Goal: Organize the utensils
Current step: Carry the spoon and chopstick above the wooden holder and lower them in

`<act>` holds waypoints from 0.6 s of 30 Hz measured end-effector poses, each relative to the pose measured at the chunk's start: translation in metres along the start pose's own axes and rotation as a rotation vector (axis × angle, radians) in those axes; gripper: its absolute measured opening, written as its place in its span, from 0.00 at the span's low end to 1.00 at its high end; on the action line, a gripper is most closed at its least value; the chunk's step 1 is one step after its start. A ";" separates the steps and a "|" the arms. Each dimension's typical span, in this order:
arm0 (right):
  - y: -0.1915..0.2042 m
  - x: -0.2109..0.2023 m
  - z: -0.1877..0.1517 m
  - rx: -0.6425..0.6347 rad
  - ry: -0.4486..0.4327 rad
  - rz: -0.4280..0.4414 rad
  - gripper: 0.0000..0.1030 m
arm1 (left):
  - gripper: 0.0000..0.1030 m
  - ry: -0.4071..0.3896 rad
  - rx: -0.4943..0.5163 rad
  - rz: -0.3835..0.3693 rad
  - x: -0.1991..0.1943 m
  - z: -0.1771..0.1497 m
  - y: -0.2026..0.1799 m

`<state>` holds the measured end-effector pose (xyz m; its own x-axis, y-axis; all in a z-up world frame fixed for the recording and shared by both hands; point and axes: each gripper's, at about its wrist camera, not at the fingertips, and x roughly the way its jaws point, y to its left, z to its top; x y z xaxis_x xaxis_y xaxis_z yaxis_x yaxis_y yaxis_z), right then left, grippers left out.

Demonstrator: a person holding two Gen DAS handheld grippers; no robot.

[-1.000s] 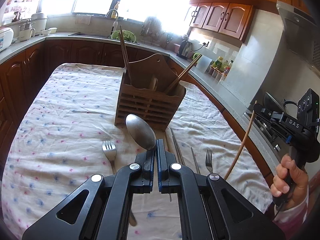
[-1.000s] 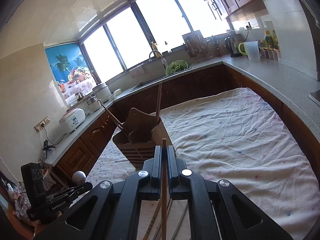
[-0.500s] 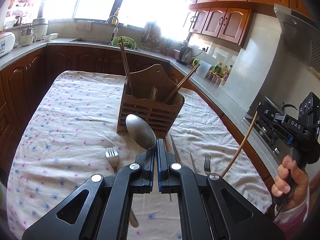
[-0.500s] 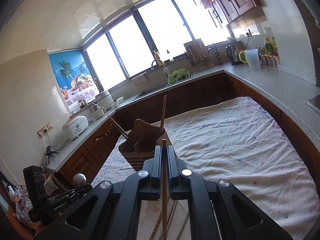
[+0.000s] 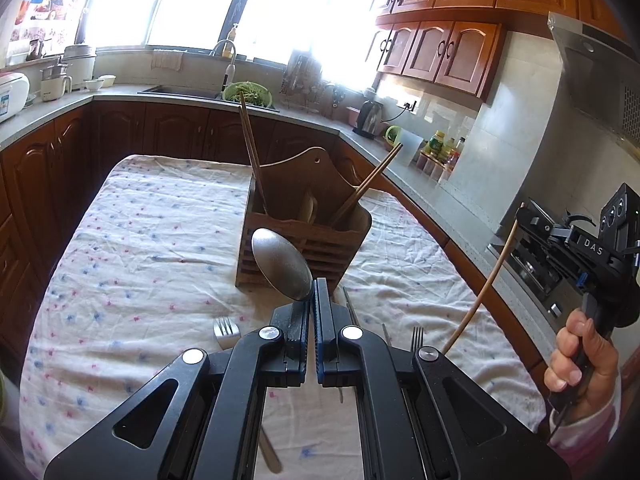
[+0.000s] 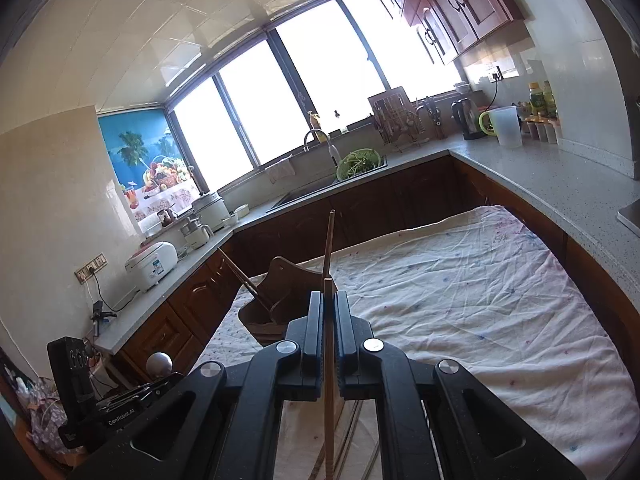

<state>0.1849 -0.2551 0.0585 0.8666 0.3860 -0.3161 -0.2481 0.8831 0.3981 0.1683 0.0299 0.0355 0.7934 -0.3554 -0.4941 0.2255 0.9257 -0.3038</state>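
A wooden utensil holder stands mid-table with two chopsticks and a wooden spoon in it; it also shows in the right wrist view. My left gripper is shut on a metal spoon, bowl up, held above the table in front of the holder. My right gripper is shut on a wooden chopstick, raised well above the table; the chopstick and the right gripper show at the right of the left wrist view.
Two forks and metal chopsticks lie on the dotted tablecloth near me. Kitchen counters wrap around the table, with a stove at the right.
Both grippers have risen with their utensils. The holder has dropped lower in both views and the right view tilts up toward the windows.
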 end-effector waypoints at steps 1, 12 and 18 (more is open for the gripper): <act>0.001 0.001 0.002 -0.003 -0.006 0.000 0.05 | 0.02 -0.006 0.002 0.004 0.001 0.003 0.000; 0.020 0.023 0.036 -0.039 -0.074 0.024 0.05 | 0.02 -0.104 0.046 0.036 0.009 0.058 0.006; 0.034 0.039 0.063 -0.063 -0.133 0.043 0.05 | 0.02 -0.165 0.064 0.072 0.017 0.093 0.014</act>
<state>0.2373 -0.2268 0.1146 0.9034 0.3888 -0.1810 -0.3095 0.8832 0.3525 0.2376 0.0491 0.0981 0.8895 -0.2669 -0.3710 0.1960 0.9561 -0.2178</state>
